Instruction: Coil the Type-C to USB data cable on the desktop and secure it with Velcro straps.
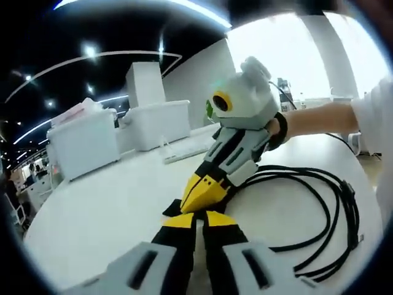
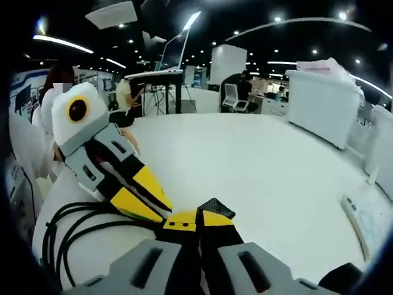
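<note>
Left gripper view: left gripper (image 1: 195,219) with jaws pressed together, tips meeting the right gripper (image 1: 202,192) coming in from 1 o'clock, its jaws also closed; a dark strap (image 1: 172,208) apparently pinched where the two meet. Cable (image 1: 325,212) lying in loose loops on the white counter (image 1: 104,209) at 3 o'clock, long axis running toward 1 o'clock, nearest the right gripper. White bins (image 1: 86,144) well apart at 10 o'clock, nothing blocking. Right gripper view: right gripper (image 2: 198,220) closed on a dark strap (image 2: 215,208); left gripper (image 2: 142,198) entering from 10 o'clock, touching tip to tip. Cable (image 2: 67,230) at 8 o'clock, beneath the left gripper. Likely next: wrapping the strap around the gathered loops.
</note>
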Demonstrator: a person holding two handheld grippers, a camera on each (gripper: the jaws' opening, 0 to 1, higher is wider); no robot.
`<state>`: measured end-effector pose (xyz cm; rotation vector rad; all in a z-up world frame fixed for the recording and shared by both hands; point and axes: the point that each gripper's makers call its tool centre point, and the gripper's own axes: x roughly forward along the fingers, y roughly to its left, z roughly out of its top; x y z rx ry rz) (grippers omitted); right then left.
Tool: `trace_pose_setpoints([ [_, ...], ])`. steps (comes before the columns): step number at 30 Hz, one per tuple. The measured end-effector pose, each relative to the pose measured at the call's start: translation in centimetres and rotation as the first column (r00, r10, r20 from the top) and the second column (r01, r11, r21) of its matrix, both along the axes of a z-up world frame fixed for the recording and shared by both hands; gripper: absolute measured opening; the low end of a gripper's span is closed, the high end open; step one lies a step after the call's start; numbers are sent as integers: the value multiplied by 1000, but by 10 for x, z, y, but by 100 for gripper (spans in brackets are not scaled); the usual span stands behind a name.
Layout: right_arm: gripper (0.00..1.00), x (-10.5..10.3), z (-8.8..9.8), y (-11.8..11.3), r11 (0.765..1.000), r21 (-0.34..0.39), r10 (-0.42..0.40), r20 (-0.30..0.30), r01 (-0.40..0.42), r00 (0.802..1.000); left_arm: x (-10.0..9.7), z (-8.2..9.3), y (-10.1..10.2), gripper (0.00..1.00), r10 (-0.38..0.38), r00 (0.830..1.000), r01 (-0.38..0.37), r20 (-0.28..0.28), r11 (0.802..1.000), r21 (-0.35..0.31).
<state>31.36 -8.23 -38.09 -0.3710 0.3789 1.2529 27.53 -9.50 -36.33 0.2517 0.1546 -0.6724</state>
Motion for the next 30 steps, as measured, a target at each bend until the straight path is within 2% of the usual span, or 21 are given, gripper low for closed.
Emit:
trace_pose_setpoints([
  [3,1,-4,0,1,1000,16,4,24,-5,1000,1,0,0,9,2,1000,-2,5,1000,1],
  [4,1,2,2,-3,1000,6,-9,55,9,998,1,1,1,9,3,1000,-3,8,1000,1],
  [5,1,7,8,-6,1000,25,-20,111,17,994,2,1,1,9,5,1000,-5,11,1000,1],
  [6,1,9,18,-8,997,75,-26,144,16,989,3,2,2,9,6,1000,-6,14,1000,0],
  [8,2,7,31,-16,987,161,-35,122,15,992,4,3,4,9,7,1000,-7,5,1000,-19],
  [9,6,2,33,-20,983,181,-11,103,-8,995,4,4,5,9,8,1000,-8,-1,1000,-28],
  [12,20,-14,32,-32,980,187,46,88,-61,995,7,6,10,9,28,1000,-28,6,999,-35],
  [15,20,-21,24,-39,986,144,65,134,-84,989,10,11,15,9,49,999,-48,17,998,-47],
  [18,20,-24,11,-41,992,86,79,142,-92,987,13,18,23,9,79,997,-77,26,993,-86],
  [20,21,-25,2,-39,994,36,93,183,-101,979,16,22,31,9,106,994,-102,27,988,-116],
  [21,19,-25,6,-37,993,55,92,205,-105,975,17,24,34,9,117,993,-113,29,986,-124],
  [23,16,-24,5,-34,994,31,93,195,-101,976,19,27,41,9,140,990,-134,33,980,-146],
  [27,8,-26,4,-29,993,-19,120,243,-119,963,24,34,52,9,185,982,-175,42,968,-180],
  [28,7,-25,4,-29,993,-31,117,257,-113,959,25,36,55,9,195,980,-184,43,965,-187],
  [29,6,-22,4,-28,993,-62,118,302,-105,946,26,38,58,9,205,978,-193,44,961,-197],
  [30,6,-20,4,-27,993,-80,105,323,-83,940,27,41,61,9,218,975,-204,49,957,-208],
])
